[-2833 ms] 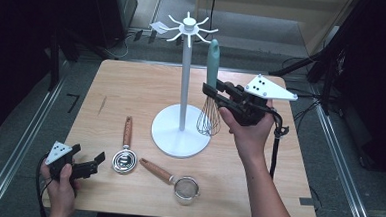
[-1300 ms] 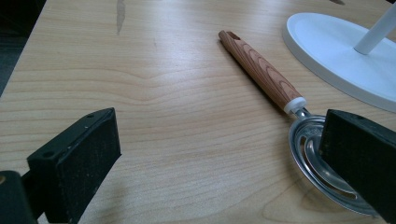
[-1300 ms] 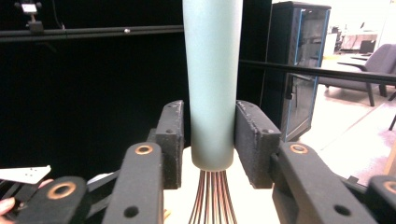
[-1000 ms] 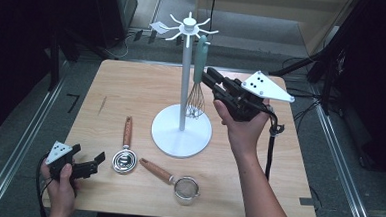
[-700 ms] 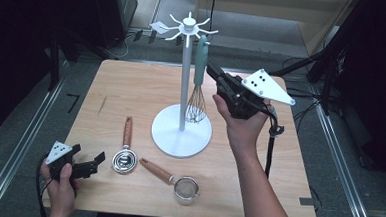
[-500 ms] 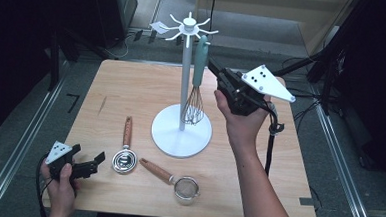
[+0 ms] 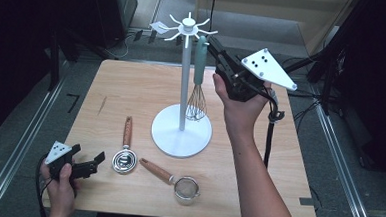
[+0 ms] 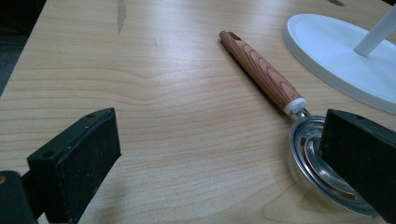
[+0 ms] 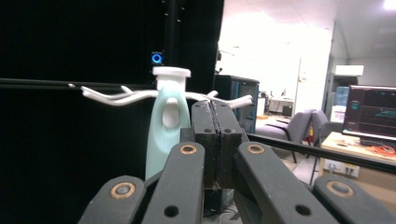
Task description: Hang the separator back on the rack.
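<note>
A whisk with a pale green handle (image 7: 200, 59) hangs upright beside the post of a white hook stand (image 7: 182, 130). Its top is level with the hook arms. I cannot tell whether a hook passes through the handle's hole (image 9: 170, 114). My right gripper (image 7: 213, 42) is raised at the handle's top, on its right. In the right gripper view its jaws (image 9: 215, 107) are pressed flat together with nothing showing between the pads. My left gripper (image 7: 87, 155) rests open at the table's front left. A round metal utensil with a wooden handle (image 8: 264, 70) lies by its right jaw.
A small mesh strainer with a wooden handle (image 7: 186, 189) lies in front of the stand's base (image 8: 336, 51). The wooden table (image 7: 132, 90) has bare room at the back left and along the right side. Dark floor and cables surround it.
The right hand has carried the whisk from the right of the stand leftward to the post and up toward the hook arms. The left gripper has stayed put.
</note>
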Demonstrator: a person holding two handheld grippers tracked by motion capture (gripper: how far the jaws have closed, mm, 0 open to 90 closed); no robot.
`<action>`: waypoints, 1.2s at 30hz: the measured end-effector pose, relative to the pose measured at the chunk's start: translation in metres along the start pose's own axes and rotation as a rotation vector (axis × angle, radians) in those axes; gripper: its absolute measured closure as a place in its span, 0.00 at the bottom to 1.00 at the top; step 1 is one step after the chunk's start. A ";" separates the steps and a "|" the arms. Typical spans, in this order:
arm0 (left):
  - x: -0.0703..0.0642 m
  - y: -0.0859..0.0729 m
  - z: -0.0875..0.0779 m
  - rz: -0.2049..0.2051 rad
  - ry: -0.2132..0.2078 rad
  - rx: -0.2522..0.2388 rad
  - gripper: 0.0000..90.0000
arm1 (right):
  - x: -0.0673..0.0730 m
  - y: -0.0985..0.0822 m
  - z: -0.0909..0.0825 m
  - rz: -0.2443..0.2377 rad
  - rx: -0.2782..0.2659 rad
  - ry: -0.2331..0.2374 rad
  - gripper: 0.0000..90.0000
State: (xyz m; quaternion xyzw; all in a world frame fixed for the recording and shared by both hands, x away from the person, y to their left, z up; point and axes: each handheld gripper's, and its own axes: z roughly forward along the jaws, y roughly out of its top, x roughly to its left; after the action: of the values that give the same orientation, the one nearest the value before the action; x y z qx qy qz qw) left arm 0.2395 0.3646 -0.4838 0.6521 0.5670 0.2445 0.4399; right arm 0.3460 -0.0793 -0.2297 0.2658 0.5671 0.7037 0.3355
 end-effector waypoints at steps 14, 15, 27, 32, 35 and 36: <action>0.000 0.000 0.000 0.002 0.000 0.004 0.00 | 0.022 0.012 -0.009 -0.004 0.004 0.084 1.00; 0.000 0.000 0.000 0.002 0.000 0.005 0.00 | 0.025 0.012 -0.009 -0.007 0.010 0.097 1.00; 0.000 0.000 0.000 0.000 -0.003 0.006 0.00 | 0.028 0.006 -0.014 -0.031 0.040 0.061 0.92; 0.000 0.000 0.000 0.002 -0.001 0.004 0.00 | 0.020 -0.005 -0.025 -0.050 0.076 0.021 0.87; -0.001 0.000 0.000 0.006 -0.001 0.006 0.00 | 0.009 -0.019 -0.037 -0.036 0.100 -0.009 0.84; -0.001 0.000 0.000 0.006 -0.001 0.006 0.00 | 0.009 -0.019 -0.037 -0.036 0.100 -0.009 0.84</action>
State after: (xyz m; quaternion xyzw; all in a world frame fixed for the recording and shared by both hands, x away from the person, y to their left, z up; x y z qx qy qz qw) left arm 0.2396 0.3640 -0.4836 0.6551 0.5657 0.2438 0.4376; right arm 0.3157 -0.0928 -0.2559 0.2754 0.6045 0.6672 0.3370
